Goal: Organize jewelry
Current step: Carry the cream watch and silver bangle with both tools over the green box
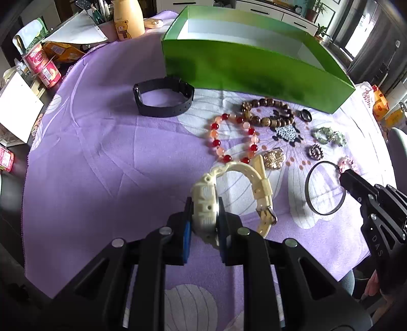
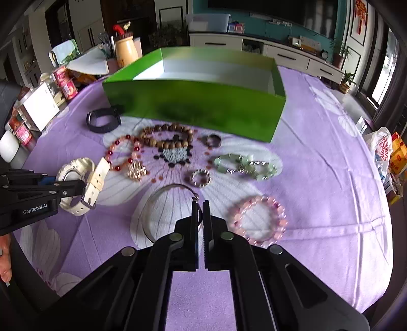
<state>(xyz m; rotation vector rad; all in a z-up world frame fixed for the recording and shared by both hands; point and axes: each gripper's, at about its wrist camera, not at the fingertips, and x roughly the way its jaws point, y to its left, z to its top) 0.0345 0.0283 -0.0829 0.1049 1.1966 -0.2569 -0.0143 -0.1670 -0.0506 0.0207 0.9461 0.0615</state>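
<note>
My left gripper (image 1: 204, 203) is shut on the case of a cream watch (image 1: 206, 201), held just above the purple cloth; it also shows in the right wrist view (image 2: 73, 178). My right gripper (image 2: 201, 206) is shut on the rim of a thin silver bangle (image 2: 157, 201), which also shows in the left wrist view (image 1: 311, 188). An open green box (image 1: 254, 66) stands behind the jewelry. On the cloth lie a black watch (image 1: 162, 96), a red bead bracelet (image 1: 229, 140), a brown bead bracelet (image 1: 267, 112) and a pink bead bracelet (image 2: 259, 219).
A green stone bracelet (image 2: 244, 165), rings (image 2: 213, 140), a gold brooch (image 2: 136, 170) and a small sparkly ring (image 2: 201, 178) lie on the purple cloth (image 2: 330, 178). Cans (image 1: 43, 66), a yellow bottle (image 1: 127, 17) and boxes crowd the left table edge. Bags (image 2: 389, 150) sit at the right.
</note>
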